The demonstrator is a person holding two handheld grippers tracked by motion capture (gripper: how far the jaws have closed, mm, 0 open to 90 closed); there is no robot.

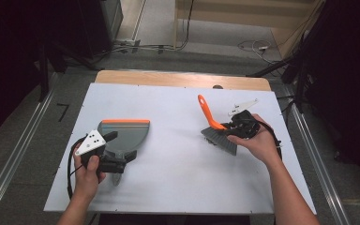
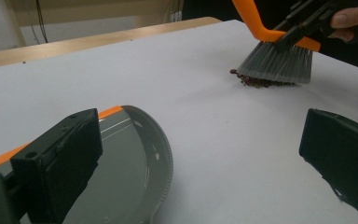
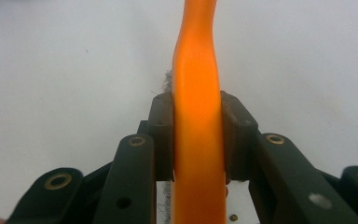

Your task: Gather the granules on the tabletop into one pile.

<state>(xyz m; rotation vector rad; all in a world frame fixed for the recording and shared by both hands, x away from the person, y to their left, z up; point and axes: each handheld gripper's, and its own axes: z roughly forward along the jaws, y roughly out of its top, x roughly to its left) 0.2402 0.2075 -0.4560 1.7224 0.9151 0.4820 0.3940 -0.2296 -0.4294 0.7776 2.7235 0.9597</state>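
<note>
A grey dustpan [image 1: 127,131] with an orange lip lies flat on the white table [image 1: 178,178] at the left. My left gripper [image 1: 122,146] hovers over its near end, open; in the left gripper view the dustpan [image 2: 135,158] sits under the left jaw and the gap between the gripper's [image 2: 200,140] jaws holds nothing. To the right, my right gripper [image 1: 228,127] is shut on the orange handle of a hand brush [image 1: 210,115]. Its grey bristles [image 2: 277,63] rest on a small pile of dark crumbs [image 2: 261,83]. The right gripper [image 3: 198,135] pads press both sides of the handle [image 3: 198,70].
A small white plastic piece [image 1: 243,106] lies at the table's back right. A wooden strip [image 1: 183,78] runs along the far edge. Metal rails [image 1: 14,154] flank the table on the floor, with cables [image 1: 136,46] behind.
</note>
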